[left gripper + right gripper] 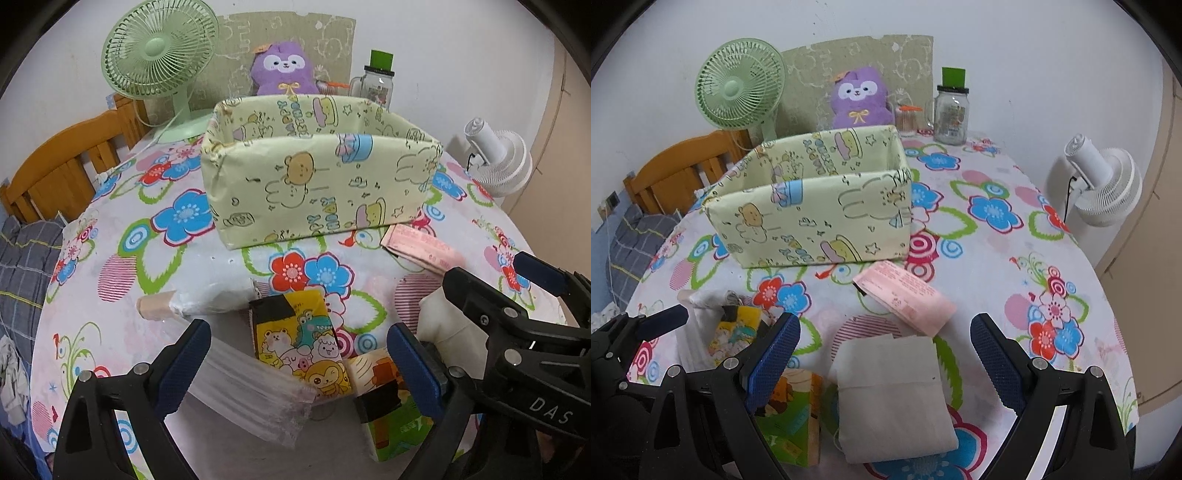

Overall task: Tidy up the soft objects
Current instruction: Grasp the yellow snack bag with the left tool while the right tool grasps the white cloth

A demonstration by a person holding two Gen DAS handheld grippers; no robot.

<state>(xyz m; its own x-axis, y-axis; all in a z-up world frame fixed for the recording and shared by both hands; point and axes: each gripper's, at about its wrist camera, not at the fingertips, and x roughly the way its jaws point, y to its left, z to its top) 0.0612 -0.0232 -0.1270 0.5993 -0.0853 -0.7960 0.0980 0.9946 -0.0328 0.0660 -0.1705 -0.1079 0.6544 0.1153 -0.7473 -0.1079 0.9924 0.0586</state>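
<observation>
Your right gripper & left gripper, jaws apart, hang over soft packs on the bench w/ the box behind—close carelessly & the white tissue pack may squash or slip.

Box mid-table, tissue packs before it, plush behind, fan behind-left.

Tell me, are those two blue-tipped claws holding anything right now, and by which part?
Nothing is held. The left gripper stands open over the yellow cartoon tissue pack, and the right gripper stands open over the white tissue pack; neither pinches anything.
</observation>
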